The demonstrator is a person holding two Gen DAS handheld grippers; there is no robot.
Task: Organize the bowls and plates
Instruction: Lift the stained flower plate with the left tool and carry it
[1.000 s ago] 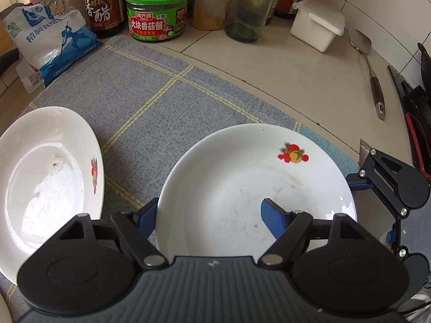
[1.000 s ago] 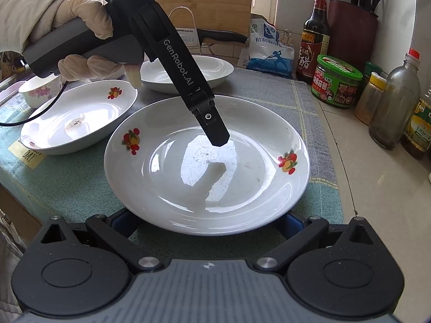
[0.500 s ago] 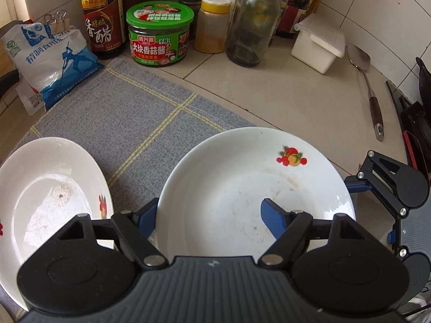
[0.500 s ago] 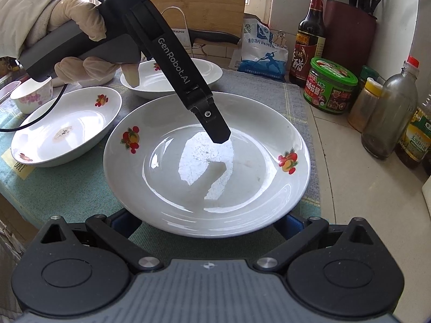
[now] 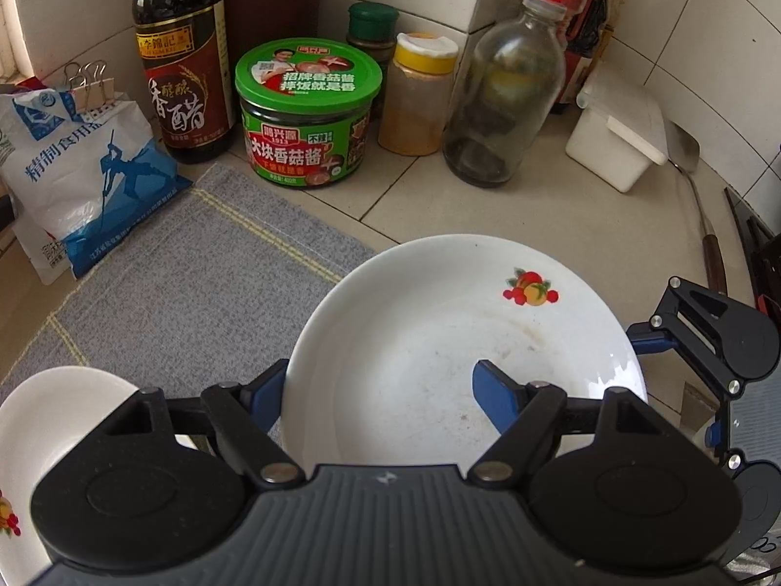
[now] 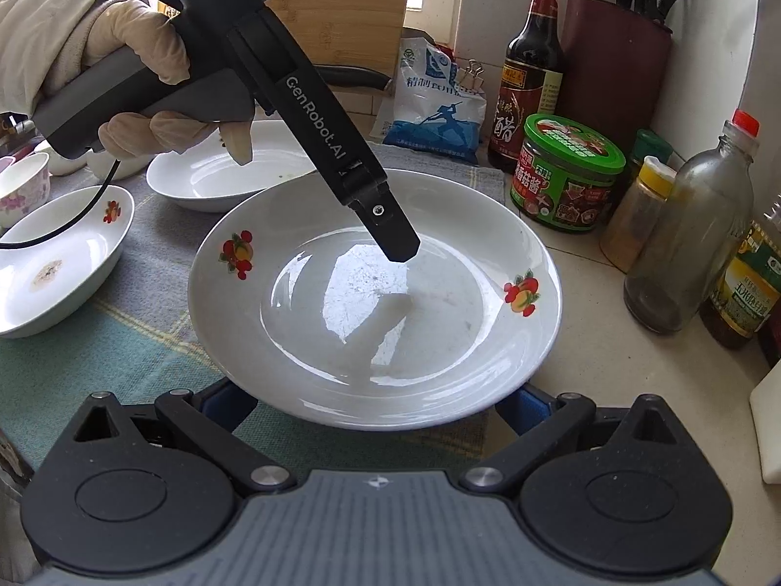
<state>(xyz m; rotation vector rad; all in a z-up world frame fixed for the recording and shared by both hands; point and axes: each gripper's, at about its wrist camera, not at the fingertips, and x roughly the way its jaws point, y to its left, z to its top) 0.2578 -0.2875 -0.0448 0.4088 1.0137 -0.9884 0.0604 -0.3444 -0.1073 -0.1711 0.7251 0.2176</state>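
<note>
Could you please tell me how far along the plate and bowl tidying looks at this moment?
Nothing looks stacked yet. In hand: the fruit-patterned plate, gripped by the left gripper on its rim and by the right gripper at its near edge. Left: two other plates and a small bowl lie separately on the cloth.

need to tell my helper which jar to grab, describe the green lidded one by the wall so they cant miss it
Along the tiled wall runs a row of condiments. The jar stands between the dark vinegar bottle and the yellow-capped spice shaker. It is the only squat, wide container there, with a bright green lid and green label.
</note>
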